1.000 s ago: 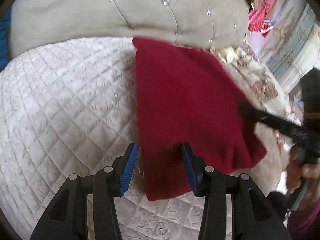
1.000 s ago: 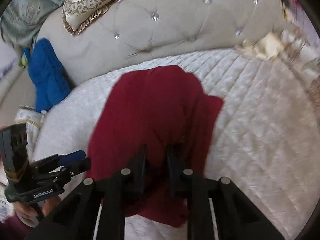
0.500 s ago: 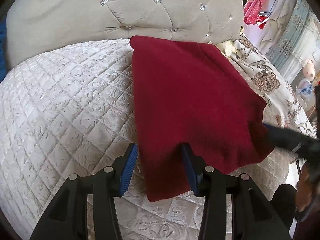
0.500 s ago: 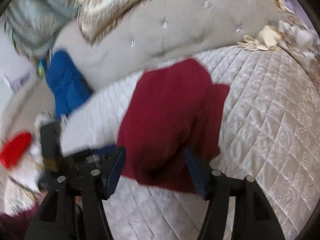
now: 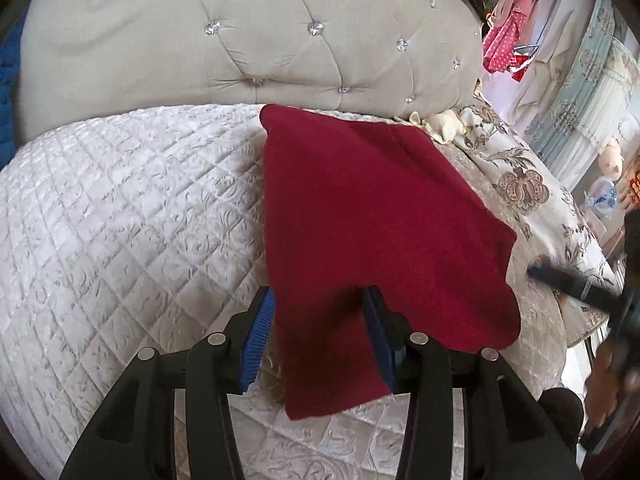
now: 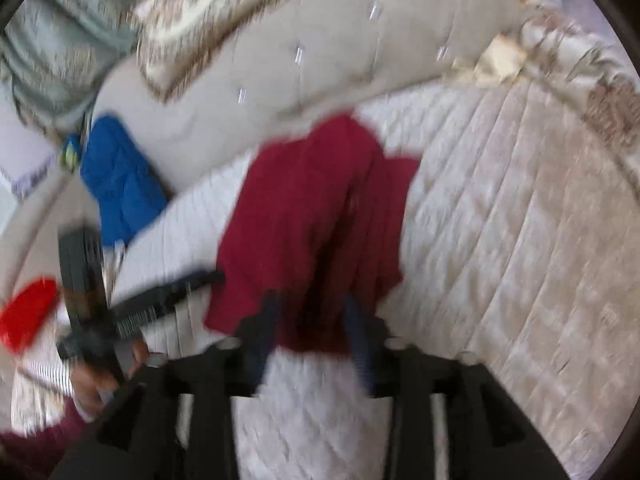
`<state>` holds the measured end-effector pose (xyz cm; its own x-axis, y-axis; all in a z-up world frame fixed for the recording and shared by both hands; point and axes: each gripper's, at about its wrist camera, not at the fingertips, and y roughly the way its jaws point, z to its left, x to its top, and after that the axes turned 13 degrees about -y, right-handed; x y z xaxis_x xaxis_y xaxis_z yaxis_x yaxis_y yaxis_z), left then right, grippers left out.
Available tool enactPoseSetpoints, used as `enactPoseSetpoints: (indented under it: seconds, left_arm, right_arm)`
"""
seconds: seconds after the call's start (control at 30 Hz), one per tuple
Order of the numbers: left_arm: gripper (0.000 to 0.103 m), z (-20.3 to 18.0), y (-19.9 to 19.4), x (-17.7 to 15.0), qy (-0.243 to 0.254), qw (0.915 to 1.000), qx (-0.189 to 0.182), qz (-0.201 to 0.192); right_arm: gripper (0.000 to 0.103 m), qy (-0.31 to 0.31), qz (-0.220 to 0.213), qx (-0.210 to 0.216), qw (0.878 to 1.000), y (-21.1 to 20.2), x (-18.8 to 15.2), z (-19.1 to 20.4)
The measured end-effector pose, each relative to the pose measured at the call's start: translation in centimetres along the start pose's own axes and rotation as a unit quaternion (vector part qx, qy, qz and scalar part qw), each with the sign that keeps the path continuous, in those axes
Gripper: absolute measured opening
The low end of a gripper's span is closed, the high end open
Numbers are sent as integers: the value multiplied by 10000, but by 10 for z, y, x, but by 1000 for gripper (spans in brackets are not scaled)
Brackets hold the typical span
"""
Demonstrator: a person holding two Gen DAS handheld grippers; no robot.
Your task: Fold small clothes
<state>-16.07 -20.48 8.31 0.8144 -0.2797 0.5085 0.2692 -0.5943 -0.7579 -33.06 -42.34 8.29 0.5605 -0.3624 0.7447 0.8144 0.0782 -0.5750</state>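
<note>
A dark red garment lies folded on the quilted white bed cover; it also shows in the blurred right wrist view. My left gripper is open, its blue pads on either side of the garment's near strip, not pinching it. My right gripper is open at the garment's near edge; it shows as a dark finger at the right of the left wrist view, apart from the cloth.
A tufted beige headboard runs along the back. A floral pillow lies to the right of the garment. Blue clothing and a red item lie at the left. A patterned cushion rests on the headboard.
My right gripper opened, let go of the garment's edge and pulled back. The garment settled flat. My left gripper stayed open around the near strip.
</note>
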Motion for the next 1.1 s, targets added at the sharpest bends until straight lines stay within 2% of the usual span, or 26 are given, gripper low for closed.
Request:
enactPoseSetpoints:
  seconds: [0.07,0.23,0.27,0.3,0.33,0.4,0.43,0.5,0.57,0.67,0.73,0.83,0.93,1.03,1.1]
  left_arm:
    - [23,-2,4,1,12,10000,7,55]
    - [23,-8,12,-2,237,9996,151,58]
    - [24,-9,13,-3,270,9995,162,53]
    - [24,-10,14,-3,306,9994,173,52]
    - [24,-10,15,-3,326,9993,164,59]
    - [24,-11,16,-3,348,9993,131,94]
    - [25,-12,17,-2,365,9992,102,105]
    - [27,-14,18,-2,397,9991,70,103]
    - [29,-15,19,-1,397,9991,106,87]
    - [29,-13,19,-1,347,9992,145,116]
    - [29,-11,19,-1,283,9994,151,133]
    - [29,-11,18,-1,273,9994,182,115]
    - [29,-12,18,-3,280,9993,201,112]
    - [29,-13,18,-3,272,9993,211,111]
    - [29,-14,18,-3,279,9993,220,105]
  right_arm:
    - [72,50,54,-206,9998,17,24,-6]
    - [72,473,456,-219,9976,94,69,-30]
    - [68,525,547,-208,9969,107,73,-34]
    - [43,520,630,-231,9964,115,76,-36]
    - [30,393,681,-337,9963,118,79,-33]
    - [19,19,514,-488,9975,110,78,-25]
    - [17,-139,502,-651,9965,109,76,-24]
    - [17,-173,551,-892,9943,113,69,-32]
    - [17,148,562,-790,9952,119,61,-46]
    - [18,203,437,-715,9963,110,63,-41]
    - [26,179,371,-859,9955,98,63,-33]
    - [30,-75,139,-1057,9943,76,63,-15]
    - [35,-475,-50,-964,9942,61,63,8]
    - [37,-749,43,-807,9939,67,61,22]
    - [37,-786,194,-923,9924,78,56,21]
